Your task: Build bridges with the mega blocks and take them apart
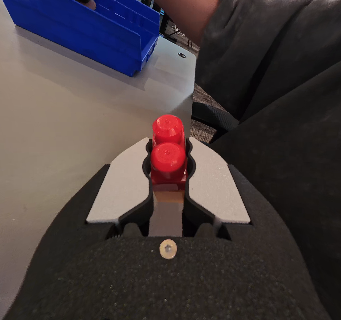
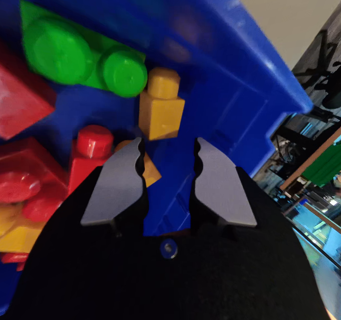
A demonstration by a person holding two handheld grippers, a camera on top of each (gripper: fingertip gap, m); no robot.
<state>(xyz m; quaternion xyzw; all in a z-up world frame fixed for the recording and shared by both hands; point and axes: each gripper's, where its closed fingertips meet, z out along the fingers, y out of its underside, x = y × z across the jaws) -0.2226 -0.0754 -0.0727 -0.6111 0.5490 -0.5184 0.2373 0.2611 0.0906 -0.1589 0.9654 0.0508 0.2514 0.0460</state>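
Observation:
My left gripper [image 1: 168, 141] is shut on a red two-stud mega block [image 1: 167, 154], studs up, near the right edge of the grey table [image 1: 55, 126]. Something orange-brown shows under the block between the fingers. My right gripper [image 2: 168, 143] is open and empty, reaching down inside the blue bin [image 2: 230, 82]. A yellow one-stud block [image 2: 162, 106] lies just ahead of its fingertips. A second yellow block [image 2: 151, 172] sits partly behind its left finger [image 2: 118, 182]. A green two-stud block [image 2: 83, 56] and several red blocks [image 2: 90, 156] lie to the left in the bin.
In the left wrist view the blue bin [image 1: 83, 25] stands at the back left of the table, with a person's forearm [image 1: 177, 6] and grey sleeve [image 1: 258, 43] reaching into it. The table edge runs just right of the held block. A dark chair [image 1: 212, 115] sits below. One gripper's finger ends stand about 50 cm off the other's.

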